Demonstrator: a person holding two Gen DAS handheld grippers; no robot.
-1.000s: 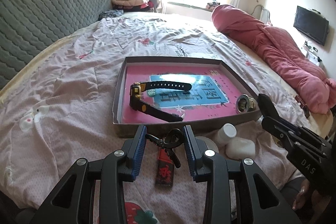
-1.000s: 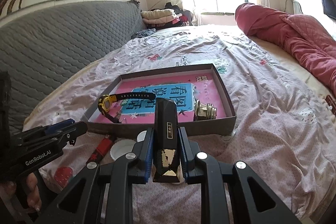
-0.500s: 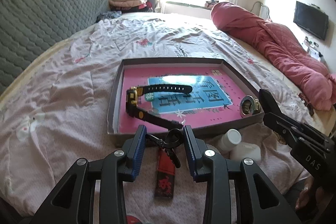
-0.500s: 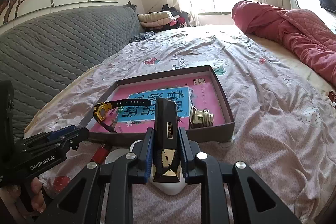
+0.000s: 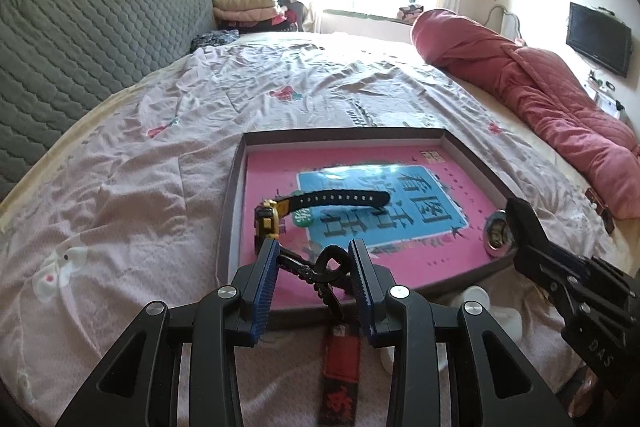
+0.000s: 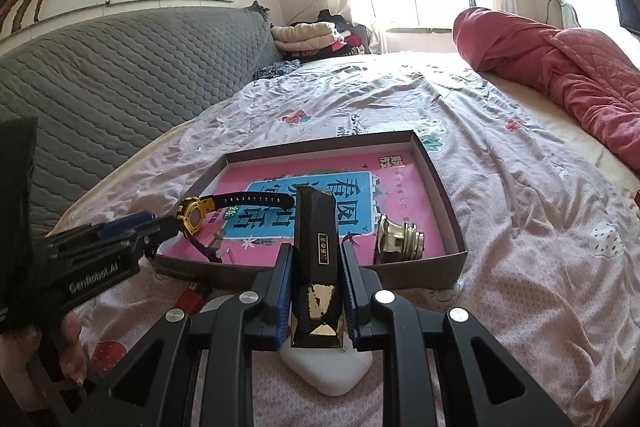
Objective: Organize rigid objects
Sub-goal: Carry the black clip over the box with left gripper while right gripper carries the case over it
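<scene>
A shallow brown box lid (image 5: 232, 187) with a pink bottom lies on the bed; it also shows in the right wrist view (image 6: 448, 211). In it are a yellow and black watch (image 5: 276, 215) (image 6: 192, 215) and a brass fitting (image 5: 496, 231) (image 6: 400, 239). My left gripper (image 5: 314, 261) is shut on the black clip of a red and black key strap (image 5: 338, 367), which hangs over the lid's near edge. My right gripper (image 6: 316, 259) is shut on a black and gold faceted box (image 6: 316, 267), held above a white case (image 6: 328, 367).
A white bottle and white case (image 5: 480, 311) lie on the bedsheet in front of the lid. A rolled red quilt (image 5: 540, 99) lies along the right side. A grey padded headboard (image 5: 80, 39) stands at the left. Folded clothes (image 6: 308, 35) sit by the window.
Both grippers have risen and moved forward toward the lid. The left one has lifted the key strap off the sheet so its clip is over the lid's near edge.
</scene>
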